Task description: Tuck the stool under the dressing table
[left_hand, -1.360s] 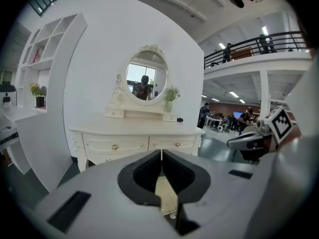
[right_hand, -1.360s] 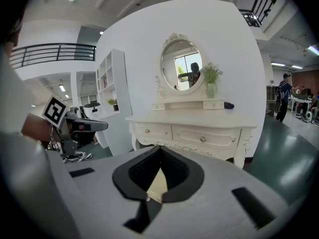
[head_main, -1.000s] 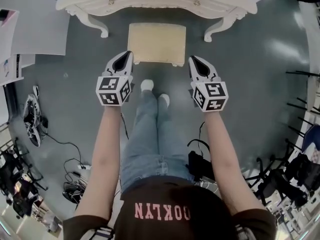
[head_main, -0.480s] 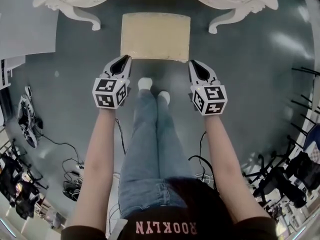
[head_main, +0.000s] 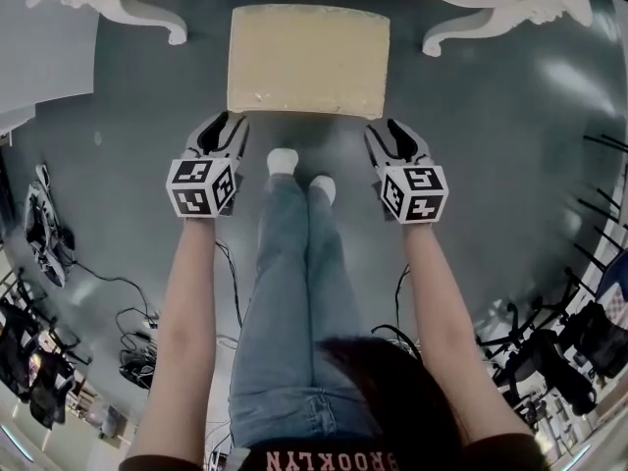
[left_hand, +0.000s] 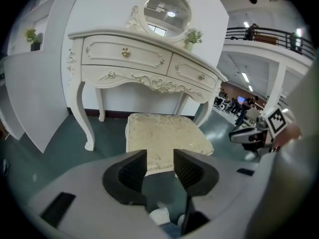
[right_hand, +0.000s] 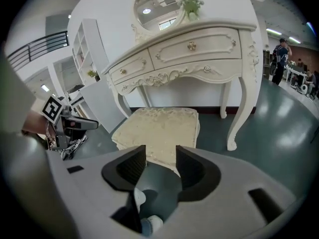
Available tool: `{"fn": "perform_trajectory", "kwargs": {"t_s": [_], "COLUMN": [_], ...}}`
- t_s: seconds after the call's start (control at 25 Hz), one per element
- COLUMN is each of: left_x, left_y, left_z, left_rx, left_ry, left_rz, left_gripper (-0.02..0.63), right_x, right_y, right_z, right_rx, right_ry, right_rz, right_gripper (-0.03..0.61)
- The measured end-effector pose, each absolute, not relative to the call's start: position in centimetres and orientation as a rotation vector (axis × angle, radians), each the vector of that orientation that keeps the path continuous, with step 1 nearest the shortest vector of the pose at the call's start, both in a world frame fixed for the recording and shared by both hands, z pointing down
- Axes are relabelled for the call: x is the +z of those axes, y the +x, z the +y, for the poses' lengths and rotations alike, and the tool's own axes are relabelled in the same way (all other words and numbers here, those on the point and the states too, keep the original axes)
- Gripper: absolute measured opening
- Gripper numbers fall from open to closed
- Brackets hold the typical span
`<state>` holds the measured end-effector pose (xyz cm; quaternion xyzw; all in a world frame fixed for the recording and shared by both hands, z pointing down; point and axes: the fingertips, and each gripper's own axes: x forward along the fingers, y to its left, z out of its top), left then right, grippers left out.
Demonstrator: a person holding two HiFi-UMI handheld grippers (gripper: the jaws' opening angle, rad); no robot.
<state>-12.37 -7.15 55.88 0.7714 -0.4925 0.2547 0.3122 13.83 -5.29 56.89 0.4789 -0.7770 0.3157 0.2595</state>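
A stool with a cream cushion (head_main: pixel 308 59) (left_hand: pixel 164 133) (right_hand: pixel 159 126) stands on the grey-green floor in front of the white dressing table (head_main: pixel 128 8) (left_hand: pixel 129 59) (right_hand: pixel 189 49), between its curved front legs. My left gripper (head_main: pixel 224 128) (left_hand: pixel 159 159) hovers just short of the stool's near left corner. My right gripper (head_main: pixel 390 130) (right_hand: pixel 160 159) hovers just short of the near right corner. Both point forward and down. The jaws of both are opening, and nothing is between them; only the stool's near edge and the floor show through the gaps.
The person's legs and white socks (head_main: pixel 285 162) stand between the grippers, close to the stool. Cables and gear (head_main: pixel 44 229) lie on the floor at the left. Black stands and chairs (head_main: pixel 579 341) crowd the right. A white panel (head_main: pixel 39 77) leans left of the table.
Both grippers have dropped toward the stool, which now looks larger and nearer. Their jaws were shut earlier and now stand apart.
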Motion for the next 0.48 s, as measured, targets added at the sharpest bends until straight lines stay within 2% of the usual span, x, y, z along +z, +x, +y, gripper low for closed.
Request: {"fn": "perform_trajectory", "kwargs": {"t_s": [0.24,0.48], "left_x": [60.2,64.4], "left_y": [-14.6,-15.2], "left_z": [-6.7,-6.8], "left_rx": [0.764,0.881], "left_ry": [1.963,1.932], "left_rz": [-1.308,-1.229], "left_gripper": [0.255,0.256], "right_x": [61.4,65.6], "right_y": [13.9,14.1], "right_z": [-4.8,-4.9], "right_rx": [0.914,0.957], "right_ry": [1.27,1.253], "right_rz": [-2.032,-1.947], "right_gripper": [0.242,0.256]}}
